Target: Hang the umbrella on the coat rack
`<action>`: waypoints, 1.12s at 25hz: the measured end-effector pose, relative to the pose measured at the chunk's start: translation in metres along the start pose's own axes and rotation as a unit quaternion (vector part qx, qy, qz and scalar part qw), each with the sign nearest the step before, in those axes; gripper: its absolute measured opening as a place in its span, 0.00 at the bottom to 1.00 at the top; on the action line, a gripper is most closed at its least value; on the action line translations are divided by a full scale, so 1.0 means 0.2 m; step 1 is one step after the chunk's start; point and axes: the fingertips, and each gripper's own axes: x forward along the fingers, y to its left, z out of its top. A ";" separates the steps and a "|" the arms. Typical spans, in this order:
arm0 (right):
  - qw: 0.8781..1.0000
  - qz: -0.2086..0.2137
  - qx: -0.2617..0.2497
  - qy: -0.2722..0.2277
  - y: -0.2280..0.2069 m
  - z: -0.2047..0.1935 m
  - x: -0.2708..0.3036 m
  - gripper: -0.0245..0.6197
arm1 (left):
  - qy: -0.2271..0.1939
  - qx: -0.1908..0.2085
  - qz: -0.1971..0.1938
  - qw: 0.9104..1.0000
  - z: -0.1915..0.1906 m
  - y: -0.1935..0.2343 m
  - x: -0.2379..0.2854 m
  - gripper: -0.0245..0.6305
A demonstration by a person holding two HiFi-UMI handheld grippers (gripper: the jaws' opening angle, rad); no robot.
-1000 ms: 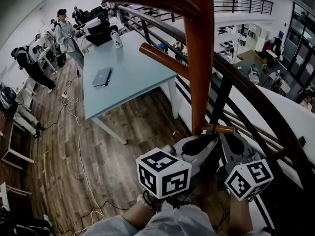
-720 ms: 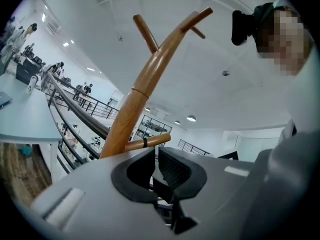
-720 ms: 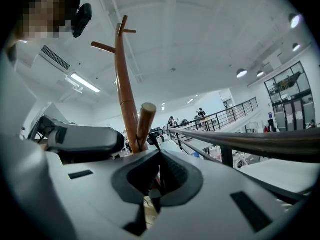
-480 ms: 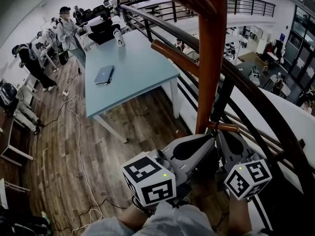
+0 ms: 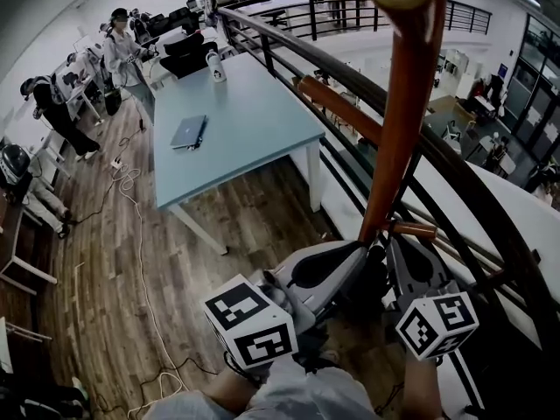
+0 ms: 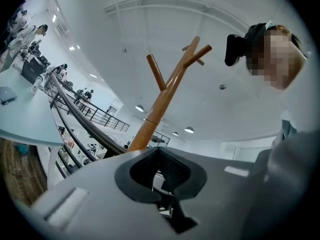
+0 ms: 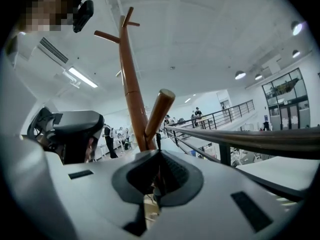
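The wooden coat rack [image 5: 394,121] rises as a brown pole just beyond both grippers, with one peg [image 5: 337,99] slanting left and a short low peg [image 5: 411,229] near the jaw tips. My left gripper [image 5: 348,254] and right gripper [image 5: 398,250] sit side by side near my body, pointing at the pole's lower part. The left gripper view has the rack [image 6: 160,99] forking overhead above the left gripper [image 6: 159,153], whose jaws are shut. In the right gripper view the pole [image 7: 131,94] and a peg [image 7: 159,111] stand just past the shut right gripper [image 7: 160,155]. No umbrella shows in any view.
A dark curved railing [image 5: 464,173] runs right behind the rack, with a drop to a lower floor beyond. A pale blue table [image 5: 254,147] with a laptop [image 5: 187,132] stands to the left. Cables [image 5: 140,261] trail over the wood floor; people [image 5: 118,46] stand far left.
The left gripper's cube has drifted down and left in the head view. The rack's pole now leans further right across that view. Both grippers stay shut and close together.
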 end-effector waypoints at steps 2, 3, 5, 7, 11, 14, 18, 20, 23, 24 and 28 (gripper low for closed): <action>1.000 -0.014 0.005 -0.006 0.01 0.01 0.02 0.04 | 0.006 0.013 -0.014 1.000 0.01 0.01 -0.02 0.05; 1.000 -0.022 0.008 -0.010 0.01 0.01 0.02 0.04 | 0.011 0.020 -0.023 0.999 0.02 0.01 -0.03 0.05; 0.999 -0.040 0.009 -0.021 0.02 0.04 0.03 0.04 | 0.022 0.031 -0.046 0.998 0.02 0.00 -0.04 0.05; 0.998 -0.062 0.009 -0.032 0.02 0.05 0.02 0.04 | 0.032 0.038 -0.069 0.996 0.02 -0.01 -0.05 0.05; 0.994 -0.102 0.008 -0.043 0.03 0.07 -0.05 0.04 | 0.045 0.033 -0.101 0.993 0.02 -0.03 -0.08 0.05; 0.989 -0.138 -0.005 -0.054 0.08 0.10 -0.11 0.04 | 0.053 0.022 -0.124 0.991 0.03 -0.03 -0.11 0.05; 0.979 -0.192 -0.028 -0.065 0.16 0.10 -0.20 0.04 | 0.063 0.018 -0.150 0.987 0.02 -0.01 -0.18 0.05; 0.975 -0.209 -0.031 -0.072 0.21 0.11 -0.22 0.04 | 0.067 0.018 -0.161 0.985 0.02 0.01 -0.22 0.05; 0.969 -0.231 -0.030 -0.085 0.29 0.11 -0.25 0.04 | 0.074 0.016 -0.181 0.981 0.01 0.03 -0.27 0.05; 0.967 -0.236 -0.029 -0.089 0.32 0.10 -0.27 0.04 | 0.076 0.016 -0.186 0.979 0.01 0.03 -0.29 0.05; 0.959 -0.262 -0.030 -0.099 0.43 0.09 -0.34 0.04 | 0.088 0.016 -0.212 0.973 0.00 0.00 -0.37 0.05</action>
